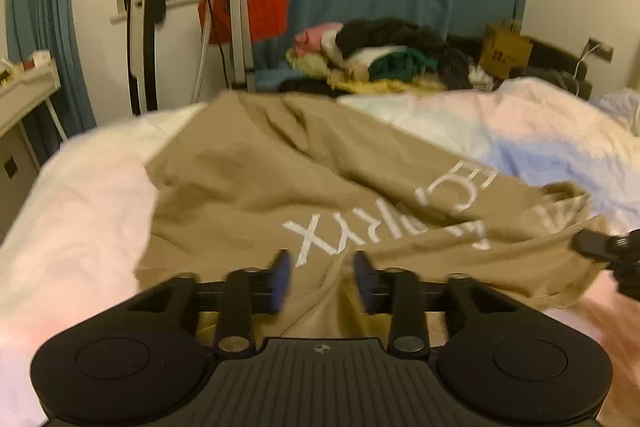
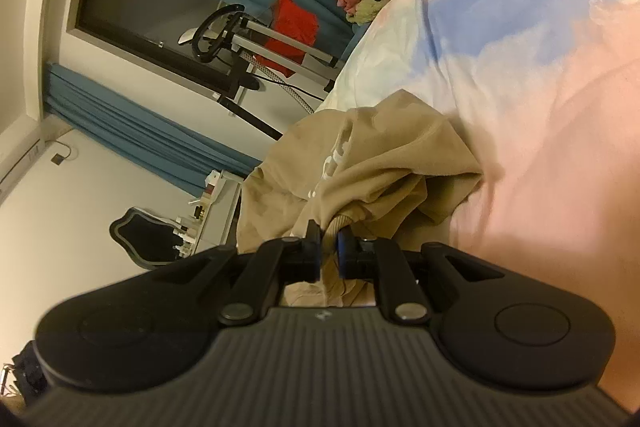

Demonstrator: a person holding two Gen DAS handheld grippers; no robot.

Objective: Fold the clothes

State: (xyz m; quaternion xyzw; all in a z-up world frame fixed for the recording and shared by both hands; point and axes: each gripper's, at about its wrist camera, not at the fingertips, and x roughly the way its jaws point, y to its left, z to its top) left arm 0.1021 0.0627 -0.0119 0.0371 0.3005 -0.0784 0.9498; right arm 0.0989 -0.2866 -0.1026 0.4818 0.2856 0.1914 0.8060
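My right gripper (image 2: 329,247) has its jaws clenched on the ribbed hem of the tan cotton shirt (image 1: 256,179) near the bed (image 1: 80,195) edge; my left gripper (image 1: 321,277) hangs released above it.

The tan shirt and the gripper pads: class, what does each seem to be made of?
Tan shirt: soft matte knit, probably cotton; it creases loosely, with a ribbed edge pinched in the right gripper. Pads on the open left gripper: blue, dull, possibly rubber; too blurred to be certain.
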